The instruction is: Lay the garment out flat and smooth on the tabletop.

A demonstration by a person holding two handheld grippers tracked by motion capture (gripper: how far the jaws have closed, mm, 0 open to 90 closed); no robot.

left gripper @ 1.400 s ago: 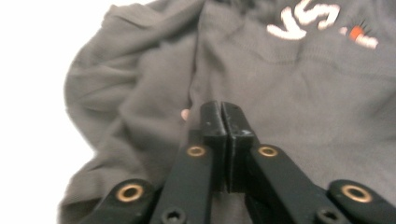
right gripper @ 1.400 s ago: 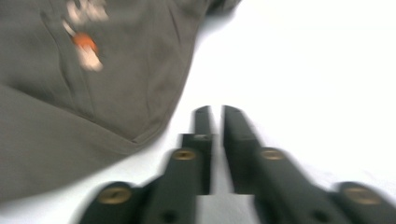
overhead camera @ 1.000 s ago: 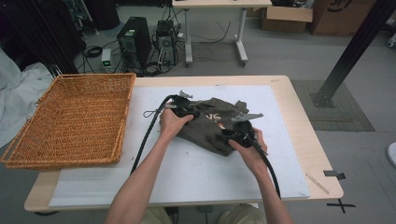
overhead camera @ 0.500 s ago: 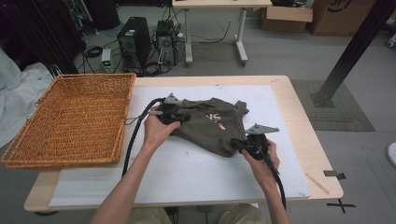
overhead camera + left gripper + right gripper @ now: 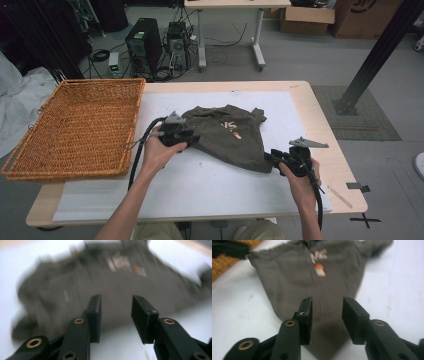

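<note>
My left gripper (image 5: 192, 138) and right gripper (image 5: 274, 156) have just opened, gripping nothing. The shirt (image 5: 230, 135) lies mid-table between them, its long axis running left-far to right-near.

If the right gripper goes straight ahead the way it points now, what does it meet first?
Most likely the brown T-shirt: the right gripper has open jaws, just opened, aimed at the shirt's near corner. Whether the corner already lies between them is unclear.

Motion is blurring the dark shirt (image 5: 110, 277) in the left gripper view, leaving its printed chest design (image 5: 125, 265) smeared and unreadable.
</note>
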